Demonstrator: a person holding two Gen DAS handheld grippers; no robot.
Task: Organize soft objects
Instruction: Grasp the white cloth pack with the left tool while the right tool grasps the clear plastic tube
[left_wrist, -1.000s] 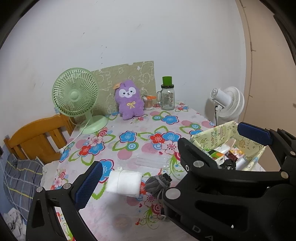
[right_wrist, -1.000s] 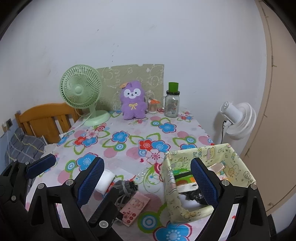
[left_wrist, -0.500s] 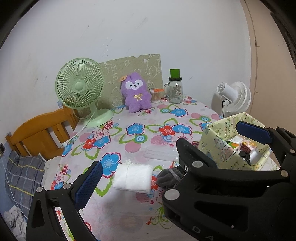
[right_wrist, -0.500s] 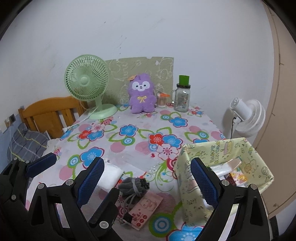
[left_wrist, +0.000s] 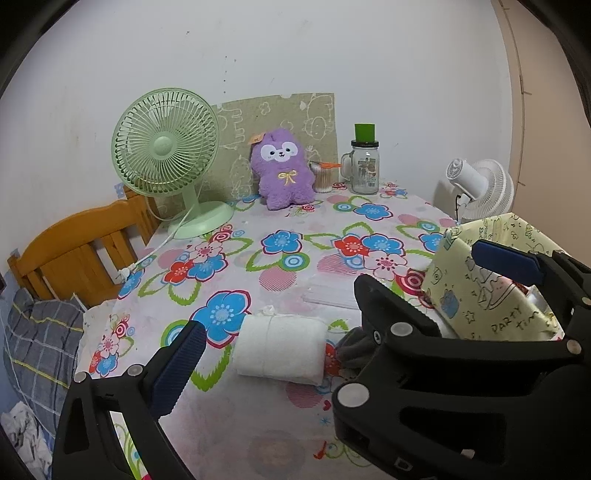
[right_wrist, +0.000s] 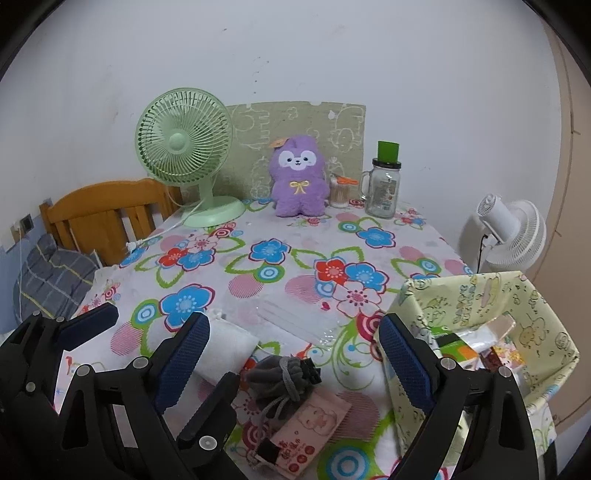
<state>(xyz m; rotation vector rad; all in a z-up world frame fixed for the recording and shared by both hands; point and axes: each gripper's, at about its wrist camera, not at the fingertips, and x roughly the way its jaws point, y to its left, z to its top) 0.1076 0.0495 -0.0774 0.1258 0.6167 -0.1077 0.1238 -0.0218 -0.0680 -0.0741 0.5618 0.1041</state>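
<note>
Claws both wide apart, nothing held yet.
White towel roll (left_wrist: 280, 349) sits on the surface beside the grey pouch (right_wrist: 282, 376); looks light and squishy, so left claw (left_wrist: 332, 306) should probably pinch mid-roll, right claw (right_wrist: 291, 363) idle.

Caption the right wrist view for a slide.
Open right tool above a grey pouch and white roll, fabric bin alongside, on a floral table.
</note>
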